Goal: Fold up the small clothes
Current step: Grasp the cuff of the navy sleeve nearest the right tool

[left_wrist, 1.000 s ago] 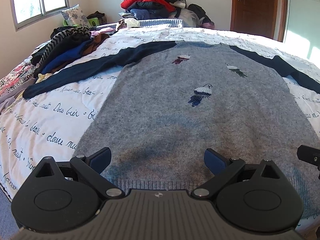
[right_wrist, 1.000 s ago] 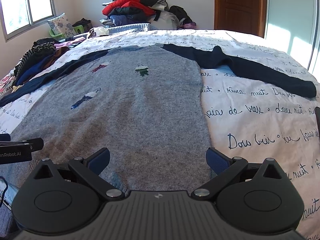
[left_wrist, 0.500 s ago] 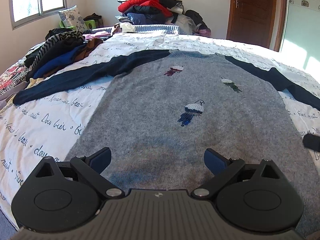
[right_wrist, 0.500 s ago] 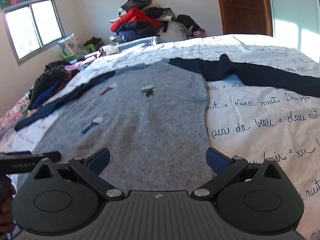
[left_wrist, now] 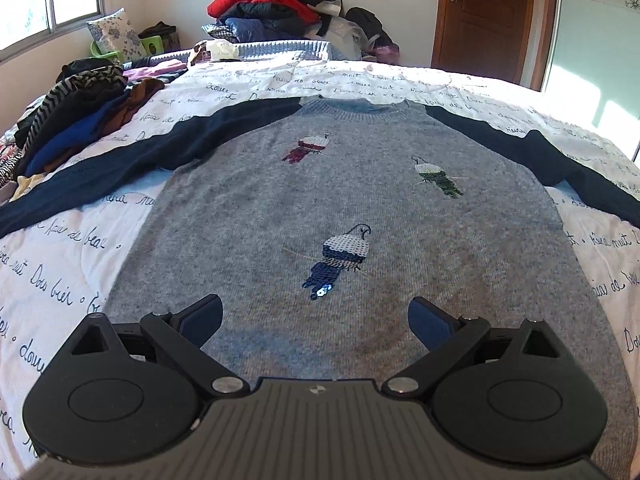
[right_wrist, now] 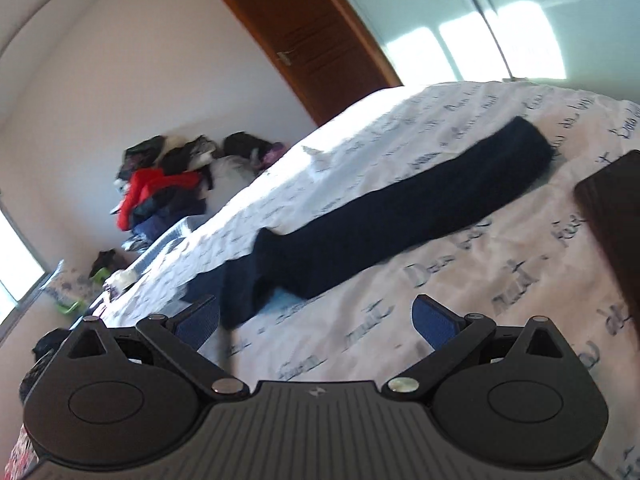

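The bed [left_wrist: 60, 272] fills most of the room, covered with a white quilt printed in dark cursive script. Spread flat across the middle of the bed lies the sweater [left_wrist: 340, 208], grey in the body with navy sleeves stretched out to either side and its neckline pointing toward the far end of the bed. Beyond the far end of the bed, against the wall, a pile of clothes [left_wrist: 280, 4] is heaped with a red jacket on top, and a brown wooden door [left_wrist: 492, 16] stands to the right of that pile. On the bed's left side, beside the sweater's left sleeve, sits a smaller stack of clothes [left_wrist: 80, 112] in stripes, blue and brown. The right sleeve [right_wrist: 400, 216] runs out flat over the quilt on the bed's right side. Three sequinned birds [left_wrist: 344, 256] decorate the sweater's chest. The left gripper [left_wrist: 316, 320] hovers over the sweater's lower part near the foot of the bed, jaws spread wide and holding nothing. The right gripper [right_wrist: 316, 320] is tilted over the quilt just short of the right sleeve, jaws likewise spread and empty.
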`<state>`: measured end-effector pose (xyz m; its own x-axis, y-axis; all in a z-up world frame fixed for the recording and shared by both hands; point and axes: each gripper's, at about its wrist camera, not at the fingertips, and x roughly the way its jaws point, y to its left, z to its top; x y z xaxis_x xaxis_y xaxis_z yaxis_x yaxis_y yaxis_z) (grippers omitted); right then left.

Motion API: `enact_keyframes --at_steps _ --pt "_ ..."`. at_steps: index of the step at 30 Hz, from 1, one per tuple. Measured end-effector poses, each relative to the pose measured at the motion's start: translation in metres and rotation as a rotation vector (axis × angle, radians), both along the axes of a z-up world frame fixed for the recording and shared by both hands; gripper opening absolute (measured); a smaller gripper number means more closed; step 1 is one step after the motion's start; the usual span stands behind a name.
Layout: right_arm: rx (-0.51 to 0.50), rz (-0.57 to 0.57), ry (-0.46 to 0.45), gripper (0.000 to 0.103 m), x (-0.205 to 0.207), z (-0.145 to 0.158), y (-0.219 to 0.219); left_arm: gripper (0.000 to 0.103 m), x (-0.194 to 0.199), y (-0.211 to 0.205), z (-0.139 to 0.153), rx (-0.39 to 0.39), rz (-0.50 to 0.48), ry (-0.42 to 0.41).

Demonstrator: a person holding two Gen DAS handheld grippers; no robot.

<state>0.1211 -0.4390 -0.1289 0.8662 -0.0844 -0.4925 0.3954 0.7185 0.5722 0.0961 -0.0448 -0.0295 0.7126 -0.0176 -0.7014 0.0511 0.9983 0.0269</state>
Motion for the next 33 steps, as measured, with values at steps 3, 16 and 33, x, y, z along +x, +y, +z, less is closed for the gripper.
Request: enact_keyframes --at_steps 3,16,33 --pt "0.044 -0.1 0.027 0.103 0.012 -0.018 -0.031 0.098 0.008 -0.003 -0.001 -0.003 -0.003 0.008" --pt "0.024 -0.335 -0.022 0.088 0.053 -0.035 -0.083 0.098 0.035 -0.017 -0.014 0.018 0.0 0.072" --pt "-0.008 -0.303 -0.109 0.01 0.067 -0.003 -0.106 0.098 0.048 -0.018 -0.017 0.024 0.013 0.087"
